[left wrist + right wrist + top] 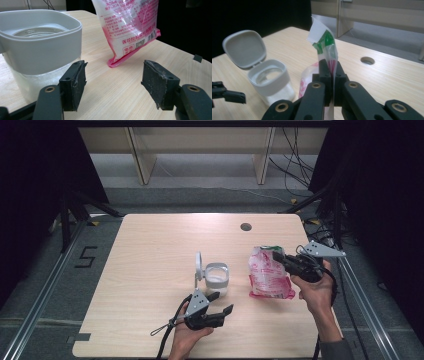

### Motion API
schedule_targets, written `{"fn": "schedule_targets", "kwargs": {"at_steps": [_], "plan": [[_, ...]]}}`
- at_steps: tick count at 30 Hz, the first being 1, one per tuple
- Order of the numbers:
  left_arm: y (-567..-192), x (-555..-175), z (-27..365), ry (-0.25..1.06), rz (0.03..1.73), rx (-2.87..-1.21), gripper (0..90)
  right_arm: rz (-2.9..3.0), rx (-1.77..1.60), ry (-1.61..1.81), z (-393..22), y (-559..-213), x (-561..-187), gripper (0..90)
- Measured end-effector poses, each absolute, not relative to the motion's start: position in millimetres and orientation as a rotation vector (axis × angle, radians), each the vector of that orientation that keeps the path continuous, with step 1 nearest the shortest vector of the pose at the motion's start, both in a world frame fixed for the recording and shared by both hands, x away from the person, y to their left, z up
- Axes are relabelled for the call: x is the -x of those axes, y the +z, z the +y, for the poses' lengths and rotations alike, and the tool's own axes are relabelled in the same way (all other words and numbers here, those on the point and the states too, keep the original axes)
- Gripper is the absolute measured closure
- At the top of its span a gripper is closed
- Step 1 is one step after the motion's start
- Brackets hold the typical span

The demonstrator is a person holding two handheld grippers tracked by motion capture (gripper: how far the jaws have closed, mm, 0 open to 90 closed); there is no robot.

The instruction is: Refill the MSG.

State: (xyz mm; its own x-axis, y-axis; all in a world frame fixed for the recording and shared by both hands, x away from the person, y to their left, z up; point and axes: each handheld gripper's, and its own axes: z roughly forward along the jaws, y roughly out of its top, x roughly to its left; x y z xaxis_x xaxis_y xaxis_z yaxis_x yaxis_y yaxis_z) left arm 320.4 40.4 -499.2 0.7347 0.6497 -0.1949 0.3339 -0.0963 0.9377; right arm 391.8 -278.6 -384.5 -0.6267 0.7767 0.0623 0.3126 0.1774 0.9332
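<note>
The right gripper (281, 257) has its jaws clamped tight on the upper edge of a pink-and-white plastic bag (268, 272), close to the green strip at the bag's top (325, 41). In the right gripper view the thin film passes straight between the closed pads and rises above them. The bag hangs tilted from this grip; in the left gripper view its lower pink corner (113, 62) sits at the surface (150, 250), though whether it actually rests there I cannot tell.

The left gripper (220, 302) has its jaws spread wide, with nothing between them. It hovers low over the near part of the surface, with one pad (75, 82) just beside a small white container (216, 279). The container's hinged lid (244, 48) stands open and upright behind its mouth, and its clear lower half holds something white. The container stands near the middle of the surface, with the bag to its right, near but apart.
</note>
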Motion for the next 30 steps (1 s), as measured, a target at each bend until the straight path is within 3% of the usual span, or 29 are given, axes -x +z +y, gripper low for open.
{"fn": "schedule_targets", "kwargs": {"at_steps": [30], "plan": [[-497,-321,43,0.339,0.798,-1.688,32.3,2.032,-1.119,1.197,-295,-412,-399,89.6]]}}
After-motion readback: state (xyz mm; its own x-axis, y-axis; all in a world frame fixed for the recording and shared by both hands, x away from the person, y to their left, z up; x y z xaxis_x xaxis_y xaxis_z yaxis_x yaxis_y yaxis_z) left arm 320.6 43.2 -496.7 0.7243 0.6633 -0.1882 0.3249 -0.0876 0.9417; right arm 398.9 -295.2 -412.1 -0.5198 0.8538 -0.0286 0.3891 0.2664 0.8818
